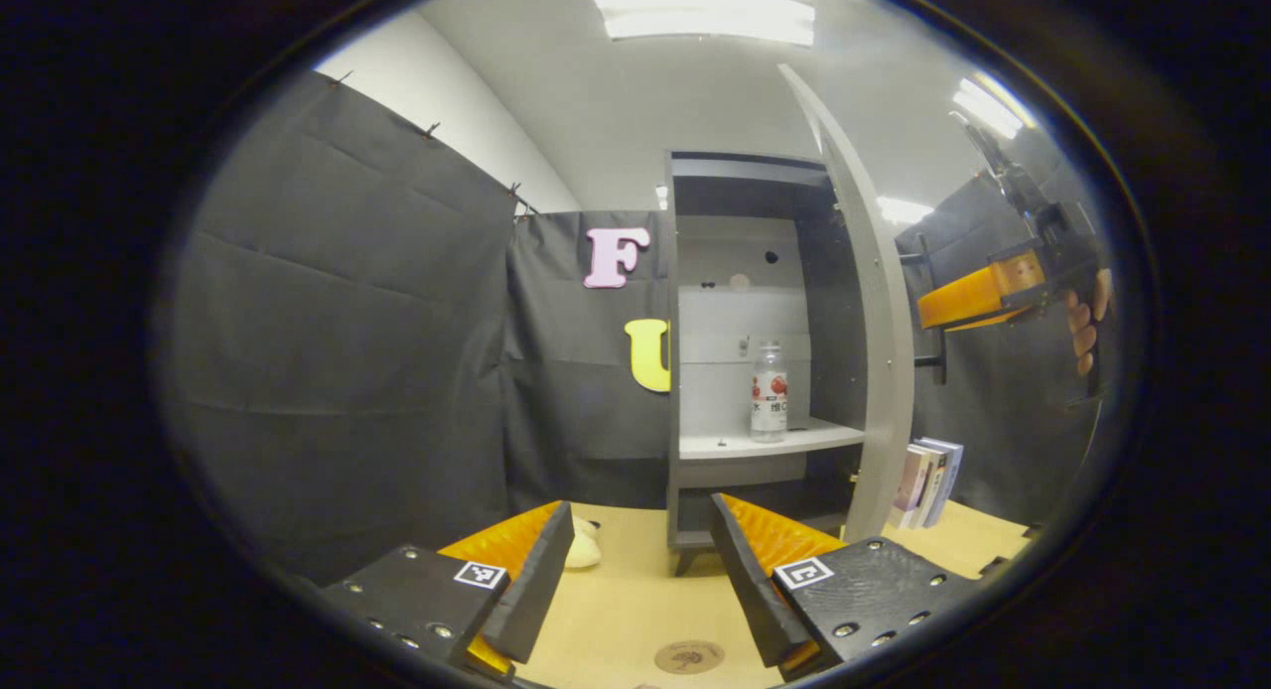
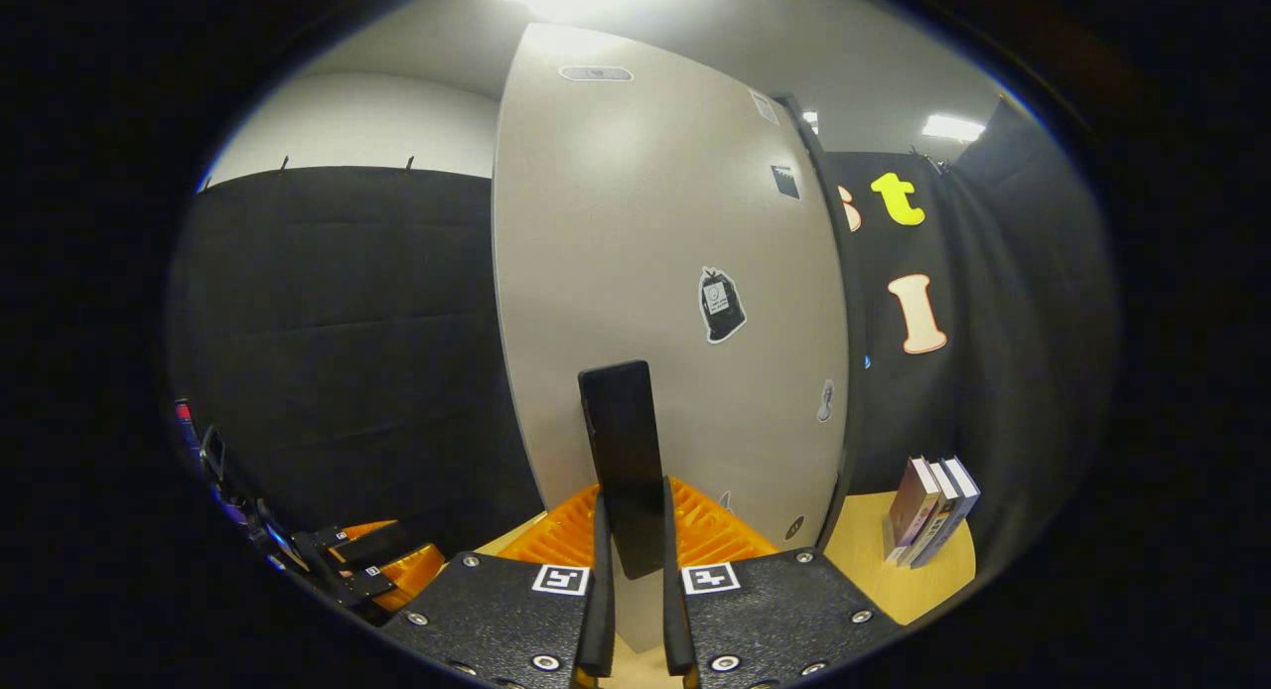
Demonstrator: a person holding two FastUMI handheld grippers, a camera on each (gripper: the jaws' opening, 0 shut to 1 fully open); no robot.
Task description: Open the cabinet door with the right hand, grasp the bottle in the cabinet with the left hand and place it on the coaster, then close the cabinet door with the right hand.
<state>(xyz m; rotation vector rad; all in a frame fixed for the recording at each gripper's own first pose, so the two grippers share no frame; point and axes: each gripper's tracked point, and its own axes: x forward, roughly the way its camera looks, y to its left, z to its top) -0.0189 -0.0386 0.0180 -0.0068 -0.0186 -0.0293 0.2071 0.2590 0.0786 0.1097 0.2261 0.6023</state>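
In the left gripper view, the left gripper [image 1: 640, 570] hangs over the wooden table [image 1: 635, 610] with its two fingers spread wide and nothing between them; one round coaster [image 1: 689, 656] lies on the table just ahead of it, and a pale object [image 1: 583, 550], too unclear to name, rests beside the left finger. Beyond stands one cabinet [image 1: 685, 351], its single door [image 1: 874, 371] swung open, with one clear bottle [image 1: 769, 392] upright on the white shelf inside. Right of the door, three books [image 1: 928, 482] lean on the table, and a hand [image 1: 1084, 322] holds the second gripper. In the right gripper view, the right gripper [image 2: 633, 550] has its two fingers pressed against one dark door handle [image 2: 624, 461], with four stickers dotting the pale door face and three books at far right
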